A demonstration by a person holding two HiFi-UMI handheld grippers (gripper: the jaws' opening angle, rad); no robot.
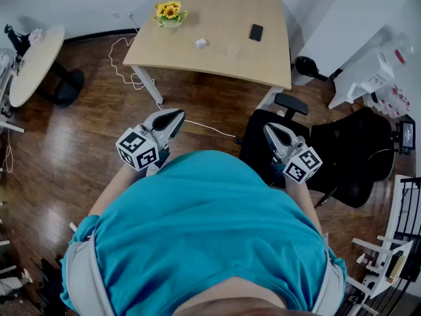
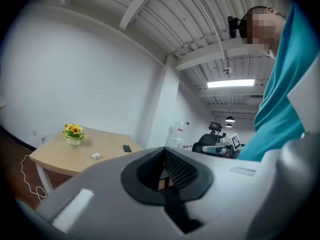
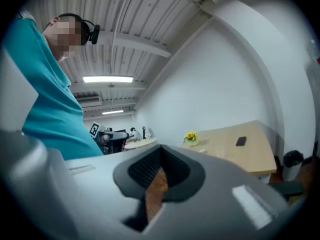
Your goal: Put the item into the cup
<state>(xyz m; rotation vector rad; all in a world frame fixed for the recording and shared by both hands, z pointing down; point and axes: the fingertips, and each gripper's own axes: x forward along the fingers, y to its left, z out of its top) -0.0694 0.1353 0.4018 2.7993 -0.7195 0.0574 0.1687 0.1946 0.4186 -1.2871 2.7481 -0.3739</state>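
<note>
1. Item (image 1: 200, 43): small white block on the light wood table (image 1: 217, 68), upper centre of the head view. Nothing is touching it.
2. Cup (image 1: 233, 49): clear and faint, just right of the item on the same tabletop. I see a gap between the two.
3. Also on that table: a black phone (image 1: 256, 32) further right, and a pot of yellow flowers (image 1: 170, 13) near the top left corner.
4. Left gripper (image 1: 175, 116): left of frame centre, over the wood floor (image 1: 79, 143) and just ahead of my teal shirt (image 1: 204, 229). It is well short of the table. In the left gripper view I read the jaws as pressed together with nothing between the pads.
5. Right gripper (image 1: 272, 130): right of frame centre, in front of the black office chair (image 1: 348, 157) and also well away from the table. In its own view the jaws are fully closed and empty.
6. Left gripper view puts the table at middle left; right gripper view puts it at middle right.
7. Both tools are level with each other in the frame, one on each side of my torso.
</note>
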